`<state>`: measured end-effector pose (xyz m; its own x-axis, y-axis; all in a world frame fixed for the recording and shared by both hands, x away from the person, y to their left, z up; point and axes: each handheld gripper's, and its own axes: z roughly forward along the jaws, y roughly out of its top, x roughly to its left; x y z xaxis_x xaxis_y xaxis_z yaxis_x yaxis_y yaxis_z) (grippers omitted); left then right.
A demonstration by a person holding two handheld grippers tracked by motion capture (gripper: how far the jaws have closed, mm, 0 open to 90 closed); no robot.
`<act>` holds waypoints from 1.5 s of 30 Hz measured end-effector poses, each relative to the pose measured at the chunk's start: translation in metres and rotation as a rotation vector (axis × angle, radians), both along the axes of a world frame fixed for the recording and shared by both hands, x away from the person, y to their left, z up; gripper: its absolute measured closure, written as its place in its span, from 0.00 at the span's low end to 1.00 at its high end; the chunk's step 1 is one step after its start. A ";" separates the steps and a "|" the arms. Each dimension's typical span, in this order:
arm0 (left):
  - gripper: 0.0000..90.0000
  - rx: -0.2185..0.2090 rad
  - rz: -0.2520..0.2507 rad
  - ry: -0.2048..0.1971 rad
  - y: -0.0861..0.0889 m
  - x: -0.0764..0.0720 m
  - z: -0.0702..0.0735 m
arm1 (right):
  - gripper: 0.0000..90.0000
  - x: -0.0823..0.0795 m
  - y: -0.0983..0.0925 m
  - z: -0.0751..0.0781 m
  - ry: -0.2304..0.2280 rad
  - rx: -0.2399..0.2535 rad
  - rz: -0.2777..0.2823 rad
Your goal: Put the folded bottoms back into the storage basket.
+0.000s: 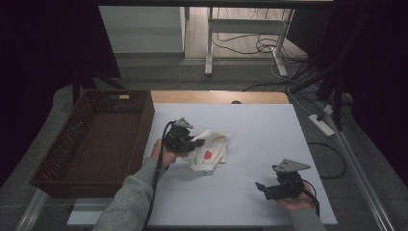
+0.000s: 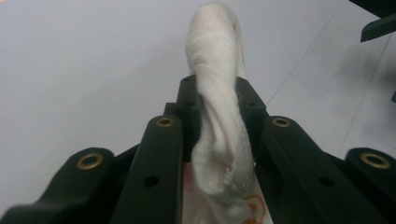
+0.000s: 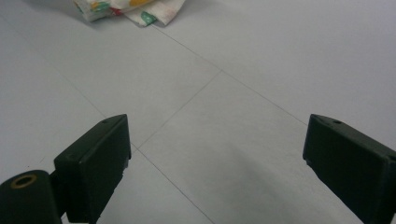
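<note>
My right tool rests low near the front edge of the table, its jaws spread wide with nothing but bare surface between them; I judge it is parked there to keep out of the way. Further in, my left tool is clamped on a bunched fold of the cloth, the rest trailing on the table. Beyond to the left, the wicker basket sits alongside, probably where the cloth belongs.
</note>
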<state>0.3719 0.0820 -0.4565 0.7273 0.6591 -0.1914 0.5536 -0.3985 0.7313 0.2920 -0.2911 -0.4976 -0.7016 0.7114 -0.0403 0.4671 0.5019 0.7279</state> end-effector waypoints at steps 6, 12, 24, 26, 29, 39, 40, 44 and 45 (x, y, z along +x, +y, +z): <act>0.84 -0.005 -0.002 -0.006 0.002 -0.003 0.005 | 0.09 0.000 0.000 0.000 -0.002 -0.001 -0.001; 0.84 -0.014 -0.003 -0.001 0.006 -0.004 0.006 | 0.09 0.000 -0.001 0.000 -0.006 0.001 -0.003; 0.84 -0.031 -0.006 -0.026 0.010 -0.009 0.015 | 0.09 -0.001 0.000 0.001 -0.015 0.002 -0.003; 0.84 -0.033 -0.009 -0.029 0.010 -0.010 0.017 | 0.09 -0.001 -0.001 0.001 -0.015 0.000 -0.003; 0.84 -0.036 -0.013 -0.033 0.010 -0.011 0.020 | 0.09 -0.001 0.000 0.001 -0.015 0.001 -0.003; 0.84 -0.061 -0.016 -0.054 0.013 -0.018 0.027 | 0.09 -0.001 -0.001 0.001 -0.016 0.002 -0.002; 0.84 -0.068 -0.018 -0.054 0.014 -0.019 0.028 | 0.09 -0.001 0.000 0.000 -0.014 0.001 -0.002; 0.84 -0.080 -0.019 -0.062 0.017 -0.022 0.032 | 0.09 -0.001 0.000 0.001 -0.016 0.000 -0.002; 0.84 -0.080 -0.019 -0.062 0.017 -0.022 0.032 | 0.09 -0.001 0.000 0.001 -0.017 0.000 -0.002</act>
